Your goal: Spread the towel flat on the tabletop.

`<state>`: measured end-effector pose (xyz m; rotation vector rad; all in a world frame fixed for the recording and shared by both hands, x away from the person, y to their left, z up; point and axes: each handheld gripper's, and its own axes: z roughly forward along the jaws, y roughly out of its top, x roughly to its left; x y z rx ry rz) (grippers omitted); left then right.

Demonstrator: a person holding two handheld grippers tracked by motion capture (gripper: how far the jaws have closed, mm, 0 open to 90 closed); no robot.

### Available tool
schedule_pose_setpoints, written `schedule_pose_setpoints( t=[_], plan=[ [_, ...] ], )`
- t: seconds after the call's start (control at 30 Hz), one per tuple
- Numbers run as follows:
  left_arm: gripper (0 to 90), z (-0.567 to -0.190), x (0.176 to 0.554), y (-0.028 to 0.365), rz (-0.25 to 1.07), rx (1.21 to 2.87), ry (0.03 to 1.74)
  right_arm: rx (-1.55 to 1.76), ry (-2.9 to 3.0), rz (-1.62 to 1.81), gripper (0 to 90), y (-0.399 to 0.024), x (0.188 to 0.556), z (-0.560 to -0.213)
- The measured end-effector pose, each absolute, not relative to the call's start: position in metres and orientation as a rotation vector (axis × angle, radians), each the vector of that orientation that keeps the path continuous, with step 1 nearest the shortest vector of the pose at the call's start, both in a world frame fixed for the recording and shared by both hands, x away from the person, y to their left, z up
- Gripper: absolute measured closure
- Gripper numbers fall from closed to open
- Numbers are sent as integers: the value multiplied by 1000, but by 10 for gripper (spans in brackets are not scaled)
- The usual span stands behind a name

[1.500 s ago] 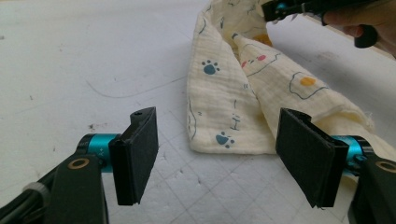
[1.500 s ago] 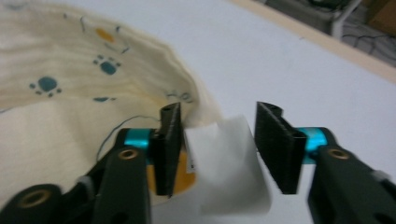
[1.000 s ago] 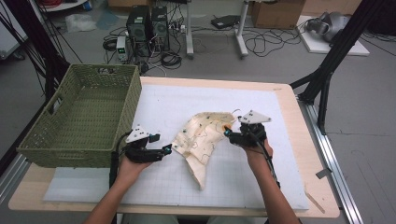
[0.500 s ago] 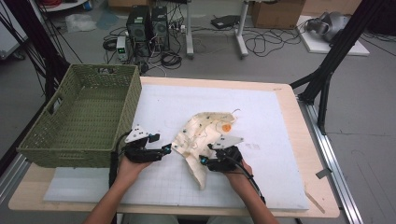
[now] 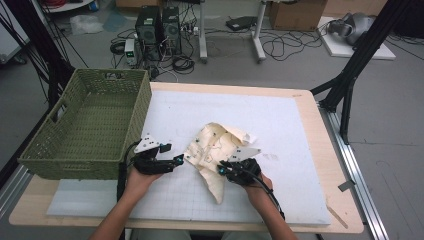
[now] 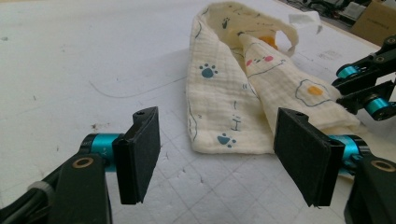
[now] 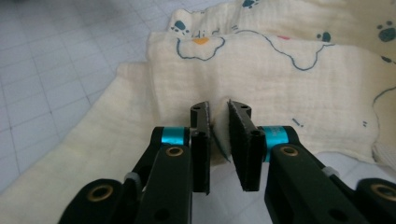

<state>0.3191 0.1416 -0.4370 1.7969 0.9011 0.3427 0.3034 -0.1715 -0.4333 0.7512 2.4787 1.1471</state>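
Looking from the near edge of the table (image 5: 320, 220), both hands come in from the bottom, each with a tool, and the cream cloth (image 5: 215, 150) with little paw prints and fried-egg doodles lies crumpled on the white foam mat (image 5: 280, 120) right between them.

Right tool (image 5: 223, 170) first: its jaws have just been closing and now they're pinching a fold of the cloth's edge. In the right gripper view (image 7: 219, 126) you can see a bit of fabric squeezed between the black pads, with the rest of the cloth (image 7: 289, 74) spreading out ahead of it and up toward the top of the picture.

Left tool (image 5: 177, 161) is a different story. Its jaws are spread wide with nothing between them. In the left gripper view (image 6: 224, 154) the near corner of the cloth (image 6: 233, 102) lies just ahead of the gap between the pads, close but not touching, and the cloth runs away from it in a long bunched strip. The right tool (image 6: 359, 88) shows at the far right edge there, on the cloth's other side.

Further back on the left, the green woven basket (image 5: 90, 125) stands at the table's left edge, well apart from the cloth.
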Motion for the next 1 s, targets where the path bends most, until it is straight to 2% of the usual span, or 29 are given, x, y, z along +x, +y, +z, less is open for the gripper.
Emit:
schedule_pose_setpoints(
  t=[0.07, 0.23, 0.37, 0.47, 0.5, 0.63, 0.67, 0.8, 0.83, 0.87, 0.9, 0.93, 1.0],
  plan=[
    [320, -437, 319, 142, 340, 1797, 901, 745, 2481, 1137, 825, -176, 301, -432],
    [320, -437, 319, 142, 341, 1799, 901, 744, 2466, 1178, 805, -182, 300, -428],
    [324, -438, 319, 141, 345, 1805, 900, 725, 2453, 1206, 835, -185, 299, -427],
    [360, -439, 321, 140, 369, 1800, 911, 712, 2453, 1209, 846, -185, 298, -426],
    [422, -440, 323, 138, 386, 1805, 924, 721, 2451, 1205, 846, -186, 297, -426],
    [443, -443, 333, 123, 397, 1878, 945, 742, 2446, 1211, 843, -190, 298, -427],
    [435, -446, 339, 112, 401, 1943, 938, 750, 2444, 1213, 843, -191, 298, -427],
    [396, -451, 347, 99, 420, 2025, 973, 755, 2430, 1226, 838, -192, 298, -427],
    [426, -451, 348, 96, 434, 2058, 967, 761, 2427, 1233, 837, -193, 297, -426],
    [576, -451, 347, 94, 454, 2071, 941, 769, 2422, 1235, 837, -194, 298, -426],
    [576, -450, 347, 92, 439, 2086, 903, 769, 2422, 1235, 837, -194, 298, -426],
    [840, -449, 345, 90, 460, 2100, 879, 774, 2421, 1236, 837, -195, 298, -427],
    [867, -448, 345, 87, 489, 2120, 871, 783, 2412, 1236, 838, -197, 297, -426]
  ],
)
